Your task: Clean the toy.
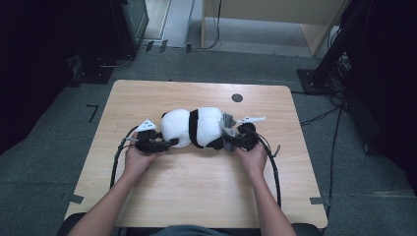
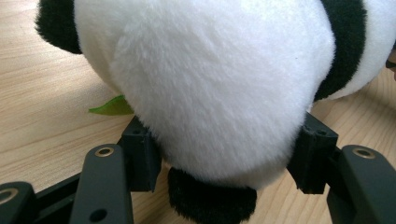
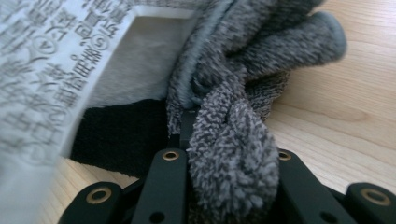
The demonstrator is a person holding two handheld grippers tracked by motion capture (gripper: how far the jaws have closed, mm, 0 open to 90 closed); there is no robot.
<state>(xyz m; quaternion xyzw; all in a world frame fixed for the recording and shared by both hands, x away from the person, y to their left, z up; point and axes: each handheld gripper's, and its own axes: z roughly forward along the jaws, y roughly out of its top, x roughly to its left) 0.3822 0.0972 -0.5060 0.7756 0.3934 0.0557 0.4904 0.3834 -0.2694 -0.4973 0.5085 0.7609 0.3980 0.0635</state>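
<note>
Your left gripper [image 1: 169,143] has its jaws clamped around the white head end of the plush panda [image 1: 193,128], which lies across the middle of the bench [image 1: 196,182]. Your right gripper [image 1: 229,139] pinches the grey knitted cloth [image 3: 233,154] at the panda's other end.

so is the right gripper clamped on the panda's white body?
No, the right gripper pinches grey knit fabric beside the plush panda.

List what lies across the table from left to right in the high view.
Left gripper → stuffed panda → grey cloth → right gripper.
</note>
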